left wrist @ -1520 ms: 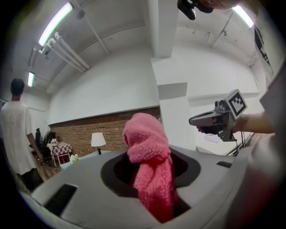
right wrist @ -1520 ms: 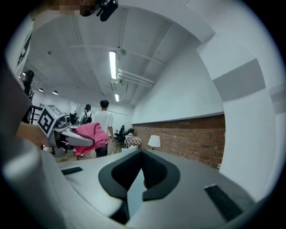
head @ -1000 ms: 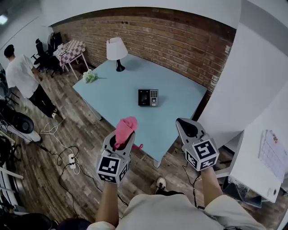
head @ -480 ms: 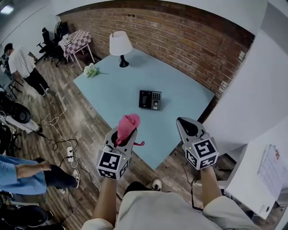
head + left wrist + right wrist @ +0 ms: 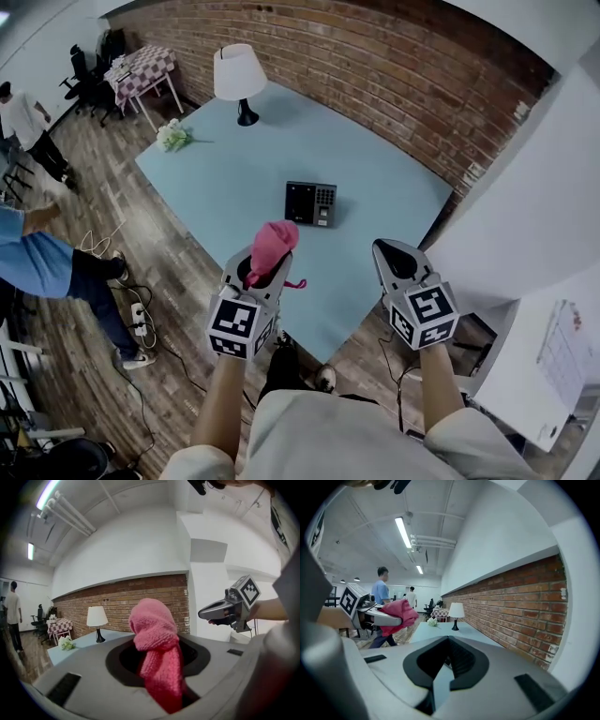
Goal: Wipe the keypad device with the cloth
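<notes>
Left gripper (image 5: 255, 272) clamps the cloth (image 5: 154, 634): soft, light knit, wad free above the jaws, should conform. Right gripper (image 5: 397, 262) pinched closed, empty. Keypad (image 5: 310, 202) flat on table (image 5: 225, 178), both grippers well short of it. Likely light and may slide, so brace its edge.

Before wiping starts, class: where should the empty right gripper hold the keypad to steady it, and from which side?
Probably its right end, from above. The keypad lies flat and low on the table, so the jaws should straddle its near and far edges; the right gripper is nearest that end, leaving the rest free for the cloth.
</notes>
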